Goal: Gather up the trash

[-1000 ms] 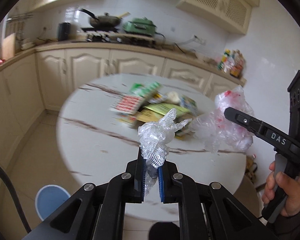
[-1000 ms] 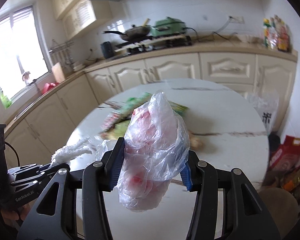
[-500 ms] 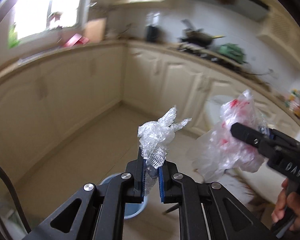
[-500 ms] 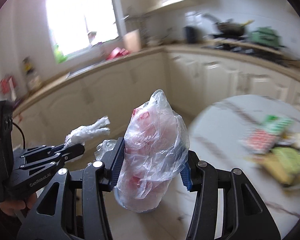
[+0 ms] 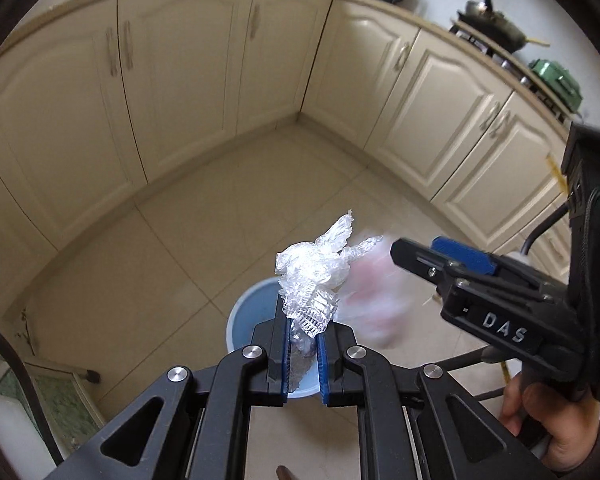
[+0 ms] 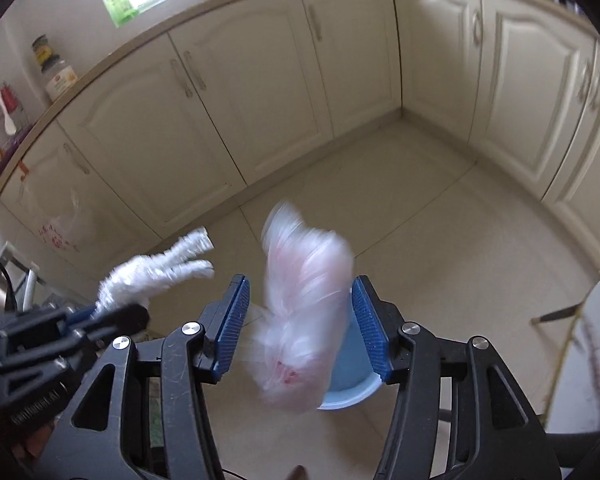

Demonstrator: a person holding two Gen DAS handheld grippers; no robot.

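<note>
Opening right gripper (image 6: 300,322), "DAS"-marked; blurred bag (image 6: 304,320) seemingly loose.

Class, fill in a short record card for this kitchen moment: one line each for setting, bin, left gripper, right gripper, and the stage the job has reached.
setting: kitchen floor of pale tiles, cream cabinets around it
bin: blue bin on the floor below both grippers
left gripper: left gripper shut on a crumpled clear wrap
right gripper: right gripper jaws opening, blurred plastic bag between them, pads apart from it
stage: both pieces over the bin, neither in it yet
</note>
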